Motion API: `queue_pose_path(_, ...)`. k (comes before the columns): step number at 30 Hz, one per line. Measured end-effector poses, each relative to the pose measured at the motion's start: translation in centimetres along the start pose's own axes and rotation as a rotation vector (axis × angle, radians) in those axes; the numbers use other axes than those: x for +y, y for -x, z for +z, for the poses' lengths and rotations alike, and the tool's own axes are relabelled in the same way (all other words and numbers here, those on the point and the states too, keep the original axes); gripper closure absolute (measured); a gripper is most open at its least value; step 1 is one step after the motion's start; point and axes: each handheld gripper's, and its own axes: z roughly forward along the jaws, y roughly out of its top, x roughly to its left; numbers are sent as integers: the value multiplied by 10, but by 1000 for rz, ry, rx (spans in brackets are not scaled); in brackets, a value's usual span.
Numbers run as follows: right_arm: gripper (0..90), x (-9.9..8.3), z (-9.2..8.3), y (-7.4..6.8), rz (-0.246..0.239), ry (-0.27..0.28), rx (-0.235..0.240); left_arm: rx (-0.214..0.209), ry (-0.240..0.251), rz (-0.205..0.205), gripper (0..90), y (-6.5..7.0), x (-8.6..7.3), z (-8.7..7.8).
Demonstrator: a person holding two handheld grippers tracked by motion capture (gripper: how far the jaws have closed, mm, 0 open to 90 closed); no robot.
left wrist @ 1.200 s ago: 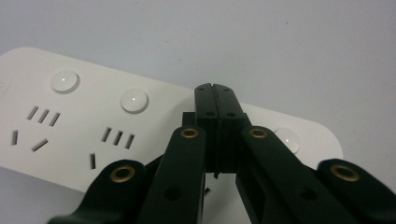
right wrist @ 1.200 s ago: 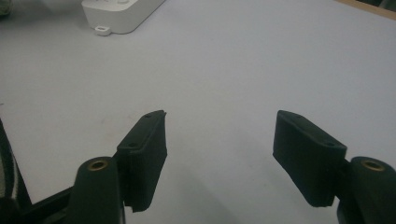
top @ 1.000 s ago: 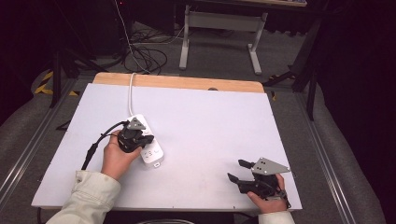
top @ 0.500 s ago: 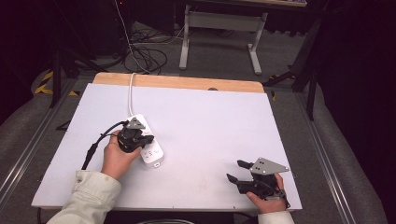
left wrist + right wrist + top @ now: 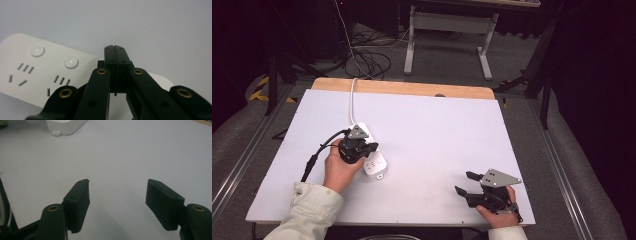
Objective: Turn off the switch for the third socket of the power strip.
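1. The left tool (image 5: 362,148) sits over the white power strip (image 5: 374,162) at the left-centre of the counter (image 5: 437,130). In the left gripper view its jaws are pressed together with nothing between them, and the tips (image 5: 115,53) lie above the strip's face (image 5: 37,72), close to its round buttons.
2. Whether the tips actually touch the strip cannot be settled from these views; they appear just above or lightly on it.
3. The strip's long axis runs from about 11 o'clock to 5 o'clock on the counter. Its white cord (image 5: 352,97) leaves the far end toward 12 o'clock and goes over the counter's wooden far edge.
4. The right tool (image 5: 472,189) rests near the counter's near right corner, well apart from the strip, which lies toward its 10 o'clock. Its jaws stand apart and hold nothing; the right gripper view shows bare counter between them and the strip's end (image 5: 65,126) at the far upper left.
5. Judgement: the left hand (image 5: 338,170) is much the nearer to the strip, so any press on a button falls to it.
6. The counter is a flat white board, uncluttered. Beyond it are a grey floor, loose black cables (image 5: 372,57) and a metal stand (image 5: 447,30).
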Motion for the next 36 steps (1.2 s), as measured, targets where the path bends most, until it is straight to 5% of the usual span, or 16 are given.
queue_pose_path(5, 355, 0, -1, 0, -2, -1, -4, 7, 15, 34, 900, 6, 7, -14)
queue_pose_path(12, 356, 0, -1, 0, -2, -1, -6, -27, 26, 12, 900, 7, 10, -24)
queue_pose_path(17, 355, 0, 0, 0, -2, 2, -4, -27, 38, 49, 900, 12, 15, -32)
queue_pose_path(25, 356, 0, 0, 0, -1, 1, -4, -36, 53, 43, 900, 13, 18, -39)
queue_pose_path(26, 355, 0, 0, 0, -2, 1, -3, -22, 55, 50, 882, 14, 18, -40)
queue_pose_path(28, 355, 0, 0, 0, -1, 1, -3, -26, 56, 59, 697, 15, 20, -42)
queue_pose_path(36, 355, 0, 0, 0, 1, 3, -2, -80, 115, 70, 491, 19, 21, -60)
